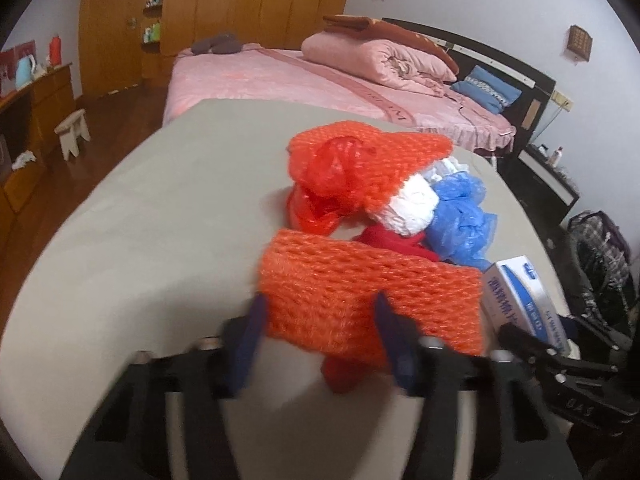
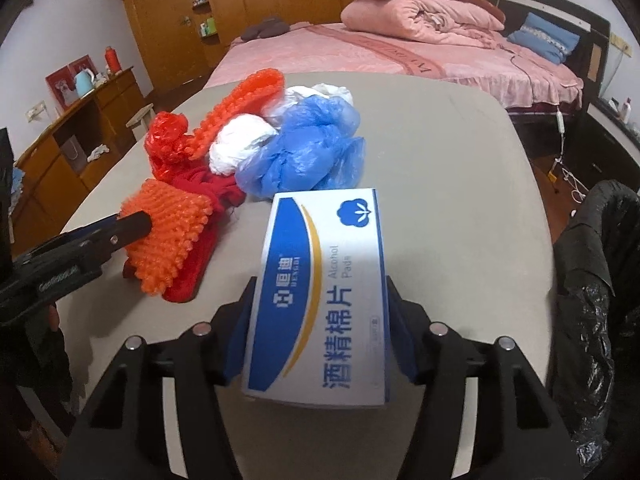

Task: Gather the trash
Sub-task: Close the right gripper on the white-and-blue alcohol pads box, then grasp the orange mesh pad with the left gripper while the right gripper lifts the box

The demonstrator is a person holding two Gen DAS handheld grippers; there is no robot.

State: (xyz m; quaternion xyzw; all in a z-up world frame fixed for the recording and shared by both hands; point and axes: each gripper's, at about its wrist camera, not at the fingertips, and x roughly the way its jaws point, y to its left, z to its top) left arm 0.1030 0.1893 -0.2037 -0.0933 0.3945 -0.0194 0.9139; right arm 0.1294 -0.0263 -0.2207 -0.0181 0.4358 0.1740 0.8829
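Trash lies heaped on a grey counter [image 2: 460, 184] at the foot of a pink bed [image 2: 400, 56]. The right gripper [image 2: 320, 320] is clamped on a blue-and-white alcohol pads box [image 2: 320, 292], with a blue pad pressed against each long side; the box points away from the camera toward the heap. Just beyond its far end sits a crumpled blue plastic bag [image 2: 304, 148], with a white plastic bag [image 2: 240, 144] touching it on the left and another pale bag behind.

The left gripper [image 1: 320, 320] has its blue fingers [image 1: 250, 328] on either side of an orange foam net sleeve [image 1: 368, 292]. Its near edge lies between them, and in the right wrist view one finger tip presses into the sleeve's side. Whether both pads bear on it cannot be told, as the left view is blurred. Under the sleeve lies a piece of red cloth [image 2: 192, 264], resting on the counter.

Farther back, a second orange foam net [image 1: 368, 160] leans over a crumpled red plastic bag [image 1: 328, 176]. A black plastic bag [image 2: 592, 300] hangs at the counter's right edge. Wooden wardrobes [image 2: 260, 0] fill the far wall, and a wooden sideboard [image 2: 80, 128] stands at the left.
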